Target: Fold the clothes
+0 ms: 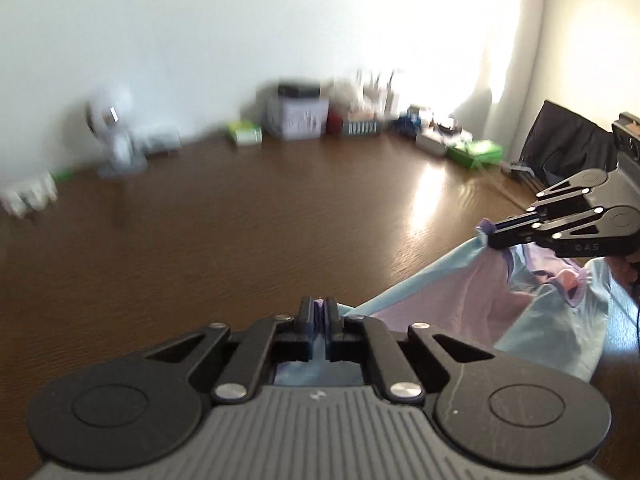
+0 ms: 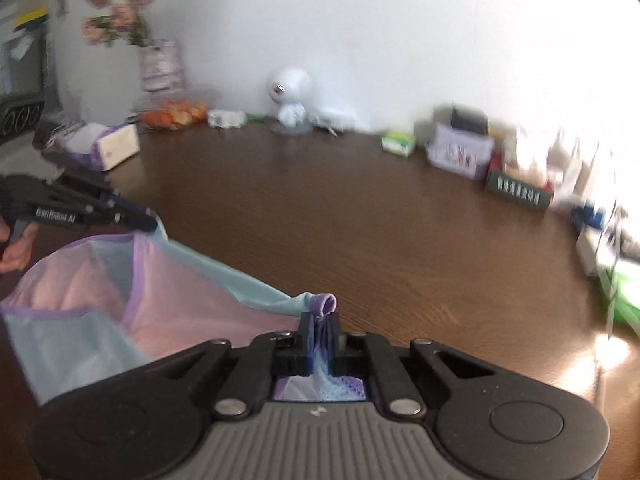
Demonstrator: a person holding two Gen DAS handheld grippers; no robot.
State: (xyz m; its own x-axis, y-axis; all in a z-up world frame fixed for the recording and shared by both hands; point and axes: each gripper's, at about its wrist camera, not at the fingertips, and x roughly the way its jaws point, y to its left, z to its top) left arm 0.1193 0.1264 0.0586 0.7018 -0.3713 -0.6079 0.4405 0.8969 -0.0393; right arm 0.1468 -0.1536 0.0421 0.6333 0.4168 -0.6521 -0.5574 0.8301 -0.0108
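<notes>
Claws both clamped on one garment. Left claw pinches a purple-trimmed corner; right claw pinches another, a rolled purple hem poking out past its tips. Garment, thin pale blue with a pink-lilac inside, hangs stretched between the two, its top edge taut, the rest drooping toward the near edge of the brown counter. Hand visible behind the left claw. Far side along the wall: white figurine, vase of pink flowers at left, boxes at right. Frames blurred.
</notes>
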